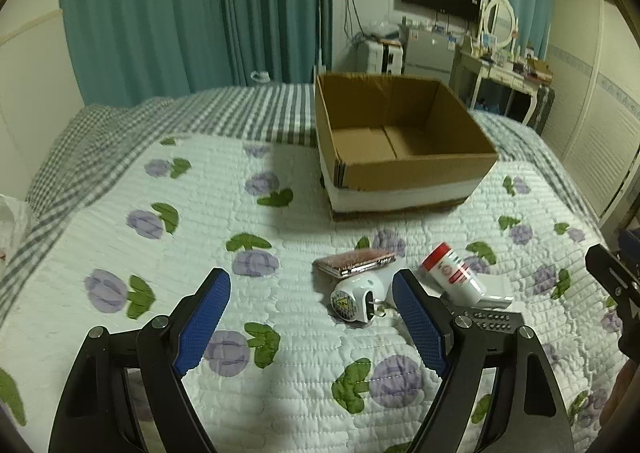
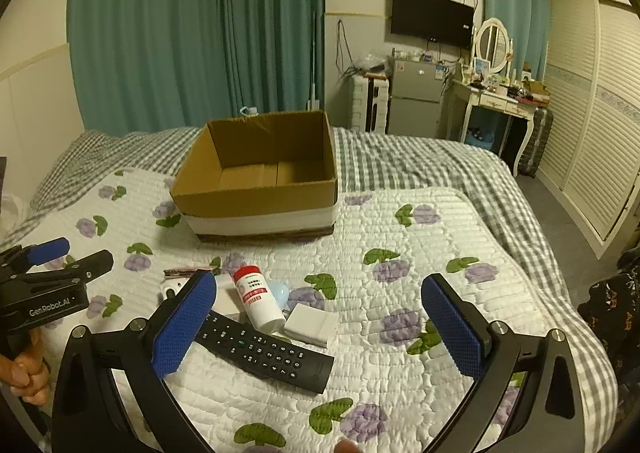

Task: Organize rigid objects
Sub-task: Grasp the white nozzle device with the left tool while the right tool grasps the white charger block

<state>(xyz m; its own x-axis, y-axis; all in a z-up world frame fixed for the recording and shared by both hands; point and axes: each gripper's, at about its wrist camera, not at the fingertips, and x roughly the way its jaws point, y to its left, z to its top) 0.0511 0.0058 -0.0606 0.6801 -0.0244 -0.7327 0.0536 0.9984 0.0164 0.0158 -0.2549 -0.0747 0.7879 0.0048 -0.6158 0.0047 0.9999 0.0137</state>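
Note:
An open, empty cardboard box (image 1: 400, 169) (image 2: 256, 205) stands on the bed. In front of it lies a small pile: a white bottle with a red cap (image 1: 452, 273) (image 2: 256, 297), a black remote (image 2: 264, 349) (image 1: 496, 321), a white plug adapter (image 1: 360, 299), a pink glittery case (image 1: 354, 263) (image 2: 188, 273), a white flat box (image 2: 312, 323) and a pale blue round thing (image 2: 278, 291). My left gripper (image 1: 312, 295) is open and empty, just left of the pile. My right gripper (image 2: 320, 299) is open and empty, above the pile's right side.
The bed has a white flowered quilt (image 2: 400, 253) over a grey checked sheet (image 2: 400, 161). Teal curtains (image 1: 180, 13), a small fridge (image 2: 416, 101), a dressing table (image 2: 500, 97) and louvred wardrobe doors (image 2: 592, 125) stand beyond. The other gripper shows at the left edge of the right wrist view (image 2: 44, 281).

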